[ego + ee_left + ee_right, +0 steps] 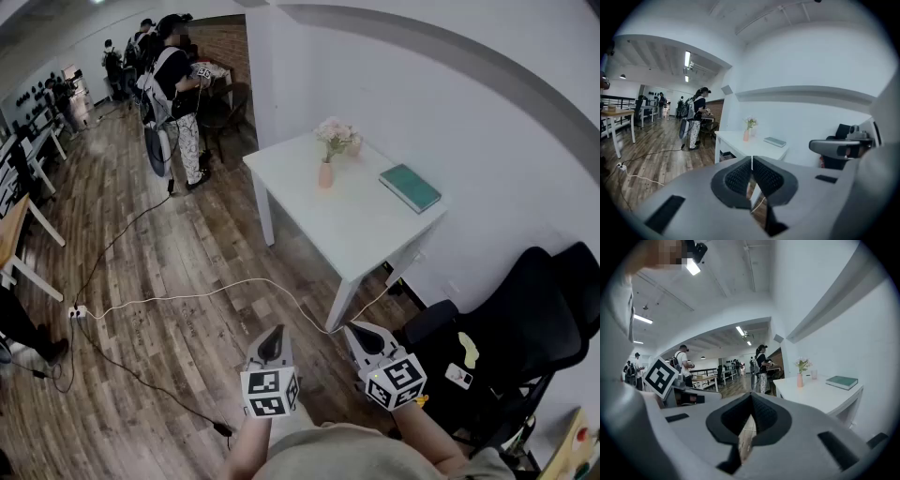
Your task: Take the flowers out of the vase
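The left gripper (274,339) and right gripper (362,334) each have a pale grey shell with dark rectangular slots (664,213), narrowing to jaws lined with black ribbed pads (739,178). Each bears a white cube (271,392) printed with black square markers. The person's top (347,457) is muted grey-green

White bench (347,225) ahead of me, on wood floor (187,272). It carries a pink vase (325,174) with flowers (335,134), a small cup (354,147) just behind, a green book (410,187) wallside.
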